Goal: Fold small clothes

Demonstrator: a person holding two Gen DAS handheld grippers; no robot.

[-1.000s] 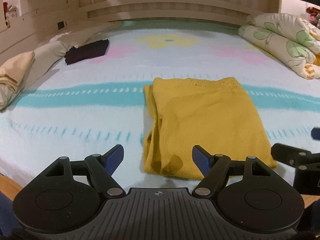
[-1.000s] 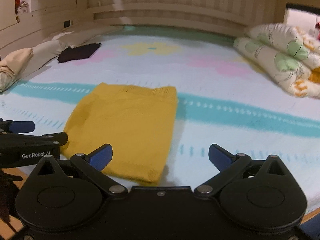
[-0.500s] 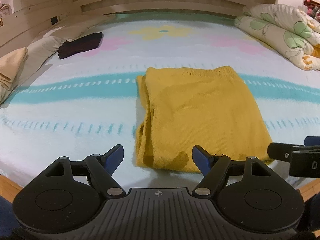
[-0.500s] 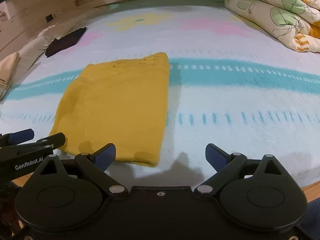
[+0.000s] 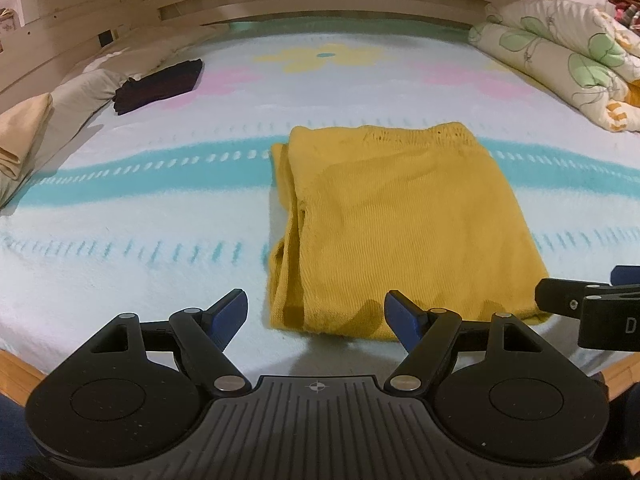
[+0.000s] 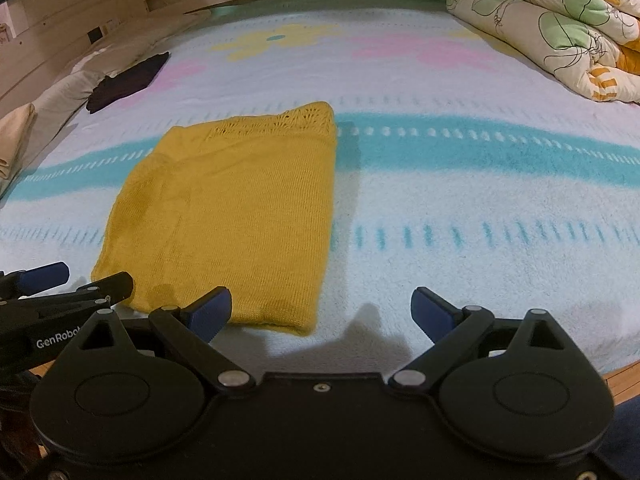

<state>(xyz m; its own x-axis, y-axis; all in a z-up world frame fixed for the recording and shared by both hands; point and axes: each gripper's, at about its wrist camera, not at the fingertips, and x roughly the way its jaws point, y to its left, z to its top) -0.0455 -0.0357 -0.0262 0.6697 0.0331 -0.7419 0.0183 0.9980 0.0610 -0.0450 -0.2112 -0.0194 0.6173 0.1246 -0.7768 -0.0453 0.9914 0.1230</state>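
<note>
A yellow knit garment [image 5: 400,220] lies folded into a rectangle on the bed [image 5: 160,240], its layered edges showing along its left side. My left gripper [image 5: 316,312] hovers open over the garment's near left corner, nothing between its blue pads. In the right wrist view the same yellow garment [image 6: 232,216] lies left of centre. My right gripper [image 6: 322,310] stands open over its near right corner, empty. Each gripper shows at the edge of the other's view: the right gripper [image 5: 592,304] at the right, the left gripper [image 6: 60,288] at the left.
A dark folded garment [image 5: 160,86] lies at the far left of the bed beside pale pillows [image 5: 80,92]. A beige folded cloth [image 5: 24,132] sits at the left edge. A flowered quilt [image 5: 560,60] is heaped at the far right. The wooden bed frame [image 5: 16,372] runs along the near edge.
Both views have tipped downward a little, so the yellow garment sits lower and closer in frame. The right view has rolled slightly. Both grippers stay open and empty.
</note>
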